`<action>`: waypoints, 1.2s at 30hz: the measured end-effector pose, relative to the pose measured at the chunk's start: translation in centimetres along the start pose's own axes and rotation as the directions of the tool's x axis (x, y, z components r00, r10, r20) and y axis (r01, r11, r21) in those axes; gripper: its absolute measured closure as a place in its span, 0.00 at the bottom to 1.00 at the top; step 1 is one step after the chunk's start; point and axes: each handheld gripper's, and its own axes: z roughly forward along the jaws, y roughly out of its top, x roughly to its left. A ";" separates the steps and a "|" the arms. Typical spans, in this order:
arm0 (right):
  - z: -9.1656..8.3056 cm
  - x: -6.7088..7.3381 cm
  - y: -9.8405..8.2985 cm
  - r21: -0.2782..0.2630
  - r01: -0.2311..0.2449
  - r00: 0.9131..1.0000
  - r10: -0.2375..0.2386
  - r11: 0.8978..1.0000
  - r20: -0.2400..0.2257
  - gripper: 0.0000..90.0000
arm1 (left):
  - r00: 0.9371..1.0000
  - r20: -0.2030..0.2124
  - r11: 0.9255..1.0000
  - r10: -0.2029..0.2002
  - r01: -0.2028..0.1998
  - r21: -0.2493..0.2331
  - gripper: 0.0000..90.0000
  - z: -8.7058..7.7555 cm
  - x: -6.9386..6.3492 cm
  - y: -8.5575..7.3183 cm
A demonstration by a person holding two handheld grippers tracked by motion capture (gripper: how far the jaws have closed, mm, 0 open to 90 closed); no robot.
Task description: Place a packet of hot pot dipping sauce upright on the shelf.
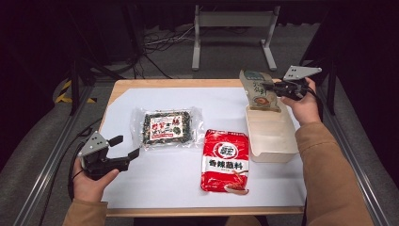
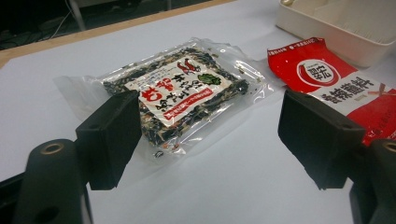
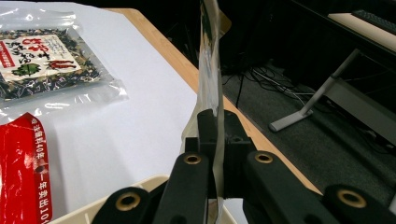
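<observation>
A: Beige-and-green flat foil pouch [image 1: 259, 90], pinched at its right edge by right gripper [image 1: 276, 87], jaws closed tight on the thin film. Hangs upright over the far end of the cream rectangular plastic bin [image 1: 273, 136], lower edge at or just inside the rim; contact with the bin floor not resolvable.

B: Seen edge-on in the right gripper view as well: pouch [image 3: 208, 70] rises straight up from between the clamped jaws of right gripper [image 3: 216, 140], bin rim [image 3: 93, 212] directly below. Progress?

A: Judged as packing pouches into the bin. First pouch nearly placed, not yet released. Nothing else visible inside the bin.

B: Remaining items?

A: Two. Clear plastic packet of dark dried flakes with a white-and-red label [image 1: 168, 127], flat on the white table sheet [image 1: 160, 179], mid-left. Red glossy seasoning sachet with white lettering [image 1: 226, 160], flat, just beside the bin's left wall.

B: Left gripper [image 1: 123, 147]?

A: Jaws wide apart, holding nothing. Hovers low near the front left corner, pointed at the clear packet [image 2: 177, 93], near but not touching; red sachet [image 2: 336, 84] beyond its other jaw.

B: Estimate: roughly a third along once the pouch is let go.
</observation>
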 end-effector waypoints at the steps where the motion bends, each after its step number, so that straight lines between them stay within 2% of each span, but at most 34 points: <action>1: 0.1 0.0 -0.1 -0.003 -0.005 1.000 0.005 1.000 0.001 0.98 | 1.000 0.001 1.000 0.001 -0.001 0.000 0.24 0.0 0.0 0.0; 8: 0.0 -0.1 -0.6 -0.003 -0.009 1.000 0.009 1.000 -0.001 0.98 | 1.000 0.000 1.000 0.002 -0.002 0.004 0.24 0.2 0.1 0.0; 21: -0.3 -0.1 -2.1 0.050 -0.029 0.999 0.030 0.998 -0.016 0.95 | 1.000 0.010 1.000 0.006 -0.007 0.005 0.24 0.5 0.0 0.1; 27: -0.9 -0.2 -3.3 0.070 -0.040 0.999 0.041 0.997 -0.005 0.95 | 1.000 0.015 1.000 -0.002 0.002 0.006 0.24 0.8 0.0 0.1; 36: -1.6 -0.2 -4.2 0.080 -0.069 0.998 0.067 0.994 0.021 0.95 | 1.000 0.023 1.000 0.008 -0.008 0.003 0.24 1.1 -0.1 0.3</action>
